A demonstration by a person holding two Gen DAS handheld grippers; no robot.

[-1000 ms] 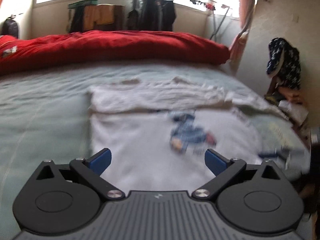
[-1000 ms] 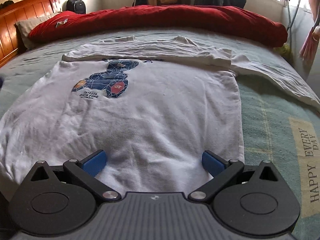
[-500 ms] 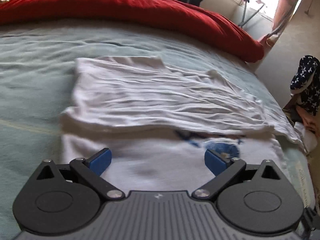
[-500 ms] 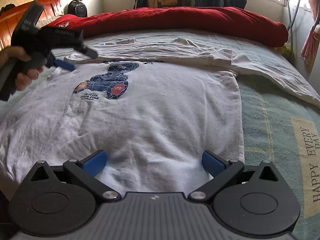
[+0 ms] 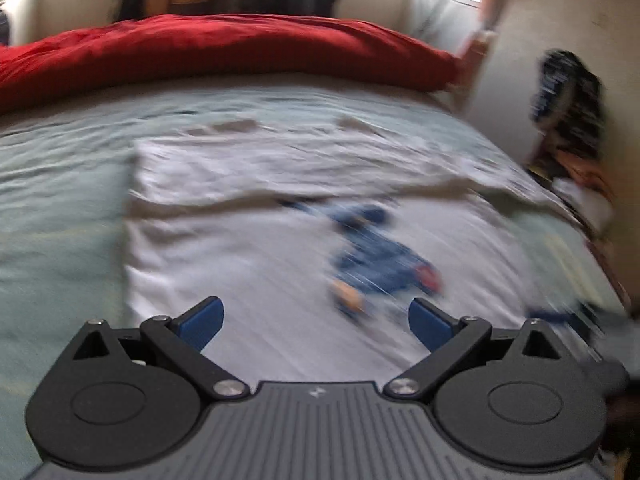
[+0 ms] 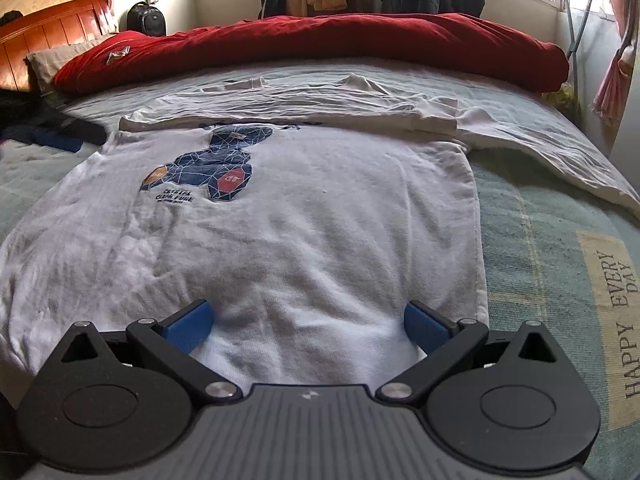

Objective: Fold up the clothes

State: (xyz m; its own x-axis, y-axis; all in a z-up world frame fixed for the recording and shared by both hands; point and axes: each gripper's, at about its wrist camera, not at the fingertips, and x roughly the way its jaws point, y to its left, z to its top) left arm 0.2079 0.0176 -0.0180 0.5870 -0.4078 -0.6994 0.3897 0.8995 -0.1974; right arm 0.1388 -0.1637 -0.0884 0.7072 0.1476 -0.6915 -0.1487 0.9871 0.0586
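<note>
A white printed T-shirt (image 6: 304, 216) lies flat on the bed (image 6: 532, 240), its long axis running from the near edge toward the red duvet (image 6: 320, 48). The right gripper (image 6: 308, 326), fingers spread and empty, sits at the near hem. The left gripper (image 5: 316, 322), likewise spread, hovers over the shirt's left part; that view is blurred.
</note>
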